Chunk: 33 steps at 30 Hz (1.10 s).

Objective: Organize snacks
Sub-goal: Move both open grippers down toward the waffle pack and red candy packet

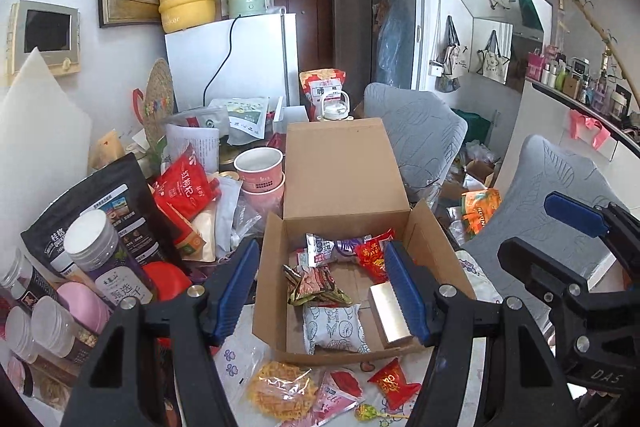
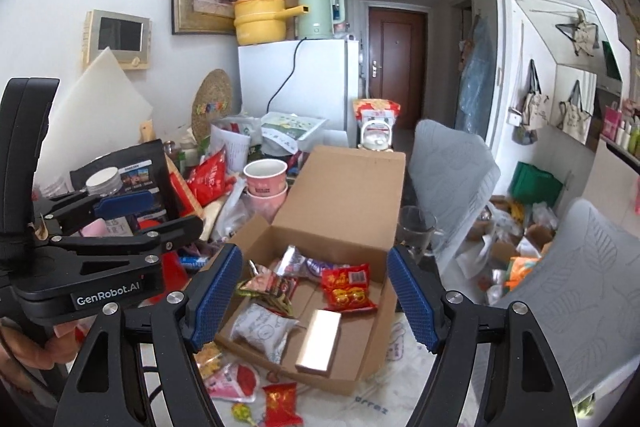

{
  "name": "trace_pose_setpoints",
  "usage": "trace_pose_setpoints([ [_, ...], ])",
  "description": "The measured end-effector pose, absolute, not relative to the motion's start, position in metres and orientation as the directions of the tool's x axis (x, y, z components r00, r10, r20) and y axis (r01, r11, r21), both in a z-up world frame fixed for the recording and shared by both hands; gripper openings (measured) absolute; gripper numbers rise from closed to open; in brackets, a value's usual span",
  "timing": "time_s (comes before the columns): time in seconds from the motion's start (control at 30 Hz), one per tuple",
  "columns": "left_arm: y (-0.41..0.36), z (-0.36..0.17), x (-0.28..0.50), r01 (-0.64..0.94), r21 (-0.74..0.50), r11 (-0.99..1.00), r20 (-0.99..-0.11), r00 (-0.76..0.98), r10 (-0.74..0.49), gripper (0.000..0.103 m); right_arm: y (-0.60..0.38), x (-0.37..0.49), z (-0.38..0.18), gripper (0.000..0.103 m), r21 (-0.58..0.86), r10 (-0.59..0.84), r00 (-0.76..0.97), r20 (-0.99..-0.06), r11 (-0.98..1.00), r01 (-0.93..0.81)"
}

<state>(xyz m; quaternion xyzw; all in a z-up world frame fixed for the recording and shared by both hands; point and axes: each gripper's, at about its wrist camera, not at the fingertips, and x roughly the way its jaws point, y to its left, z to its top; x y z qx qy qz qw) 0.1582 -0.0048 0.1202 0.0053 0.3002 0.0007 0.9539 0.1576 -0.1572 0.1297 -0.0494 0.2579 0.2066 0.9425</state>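
Note:
An open cardboard box (image 1: 272, 267) (image 2: 380, 327) stands on the table with its lid up. Inside lie a white packet (image 1: 334, 329) (image 2: 262, 327), a silver block (image 1: 390, 311) (image 2: 320, 341), a red packet (image 1: 370, 255) (image 2: 348, 287) and other snack packets (image 1: 316, 285). In front of the box lie a yellow noodle pack (image 1: 282, 391), a pink packet (image 1: 338, 393) (image 2: 232, 381), a red candy packet (image 1: 394, 385) (image 2: 282, 405) and a lollipop (image 1: 368, 413) (image 2: 244, 415). My left gripper (image 1: 320, 291) is open and empty above the box's front. My right gripper (image 2: 312, 303) is open and empty over the box; it also shows in the left wrist view (image 1: 576, 215).
Left of the box are jars (image 1: 104, 259), a black pouch (image 1: 100, 195), a red bag (image 1: 186, 185) and stacked pink cups (image 1: 260, 171) (image 2: 266, 179). A white fridge (image 1: 236, 63) stands behind. Grey chairs (image 1: 420, 135) (image 2: 600, 287) are at the right, with a glass mug (image 2: 416, 227) by the box.

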Motion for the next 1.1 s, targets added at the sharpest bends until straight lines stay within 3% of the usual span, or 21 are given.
trace_pose_setpoints([
  [0.1,-0.005,0.125,0.141,-0.008,0.010,1.000,-0.546,0.838,0.012,0.082,-0.160,0.144,0.133,0.078,0.016,0.367,0.786,-0.498,0.910,-0.415],
  [0.4,-0.009,0.127,0.096,0.005,0.008,1.000,-0.521,0.854,0.000,0.082,-0.171,0.097,0.136,0.086,0.028,0.374,0.802,-0.465,0.912,-0.409],
  [1.1,-0.002,0.087,0.025,0.058,-0.052,0.997,-0.562,0.823,-0.077,0.082,-0.175,0.026,0.104,0.087,0.066,0.421,0.781,-0.462,0.894,-0.443],
])
